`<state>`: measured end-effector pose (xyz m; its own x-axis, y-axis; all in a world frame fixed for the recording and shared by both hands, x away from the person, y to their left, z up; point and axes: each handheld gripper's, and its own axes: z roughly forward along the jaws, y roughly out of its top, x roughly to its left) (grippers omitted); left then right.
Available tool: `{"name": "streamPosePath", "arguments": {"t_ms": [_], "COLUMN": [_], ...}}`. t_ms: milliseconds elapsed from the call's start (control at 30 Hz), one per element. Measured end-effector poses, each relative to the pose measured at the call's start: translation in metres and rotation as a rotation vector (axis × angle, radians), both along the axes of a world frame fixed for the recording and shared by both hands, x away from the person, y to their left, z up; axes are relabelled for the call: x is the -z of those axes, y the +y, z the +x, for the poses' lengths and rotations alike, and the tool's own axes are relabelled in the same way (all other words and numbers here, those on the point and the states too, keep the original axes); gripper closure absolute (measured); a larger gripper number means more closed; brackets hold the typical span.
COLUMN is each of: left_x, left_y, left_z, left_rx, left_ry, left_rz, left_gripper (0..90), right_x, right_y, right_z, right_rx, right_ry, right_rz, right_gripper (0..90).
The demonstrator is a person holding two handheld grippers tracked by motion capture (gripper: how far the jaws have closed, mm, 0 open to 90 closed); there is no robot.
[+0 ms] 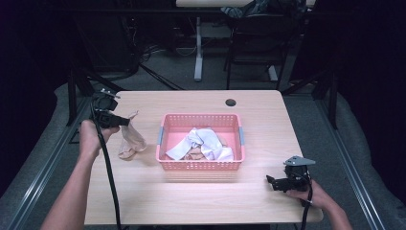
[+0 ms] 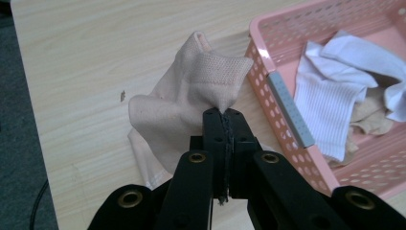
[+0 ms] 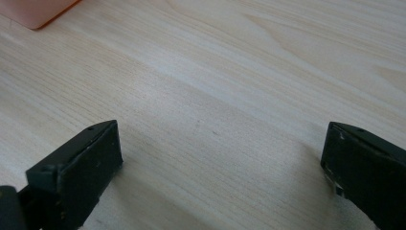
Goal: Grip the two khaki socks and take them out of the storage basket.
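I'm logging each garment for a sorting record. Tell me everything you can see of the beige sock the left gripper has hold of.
The beige sock is a pale peach knit with a finer mesh band near its open cuff. The left gripper, jaws shut, pinches a fold of it, so the upper part is pulled up while the lower part rests crumpled on the wooden table. It lies outside the pink basket, just left of it in the high view.

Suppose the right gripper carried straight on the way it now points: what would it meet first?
Probably bare table. The right gripper, fingers open, looks across empty wood; the pink basket sits off to one side of its line, though depth is unclear.
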<state>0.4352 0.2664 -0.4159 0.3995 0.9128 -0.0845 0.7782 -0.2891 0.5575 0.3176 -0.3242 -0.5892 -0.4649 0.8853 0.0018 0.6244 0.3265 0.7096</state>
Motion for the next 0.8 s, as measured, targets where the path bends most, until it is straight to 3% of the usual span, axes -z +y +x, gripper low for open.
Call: {"name": "streamPosePath", "arguments": {"t_ms": [333,600,700,800], "left_x": [0.057,0.088,0.093,0.091], "left_y": [0.002,0.004,0.004,0.007], "left_z": [0.008,0.013,0.013,0.010], "left_rx": [-0.023,-0.051,-0.068,-0.102], "left_ry": [0.113,0.142,0.138,0.107], "left_rz": [0.046,0.017,0.004,-0.014], "left_gripper": [89.0,86.2,75.6,53.8], "right_x": [0.000,0.000,0.000,0.000], "right_y": [0.000,0.001,0.001,0.001], "right_z": [0.000,-0.001,-0.002,-0.002], "right_rx": [0.003,0.012,0.021,0.023], "right_ry": [0.000,-0.003,-0.005,-0.005], "right_rz": [-0.003,0.003,0.001,0.000], "right_gripper": [0.0,0.0,0.0,0.0]}}
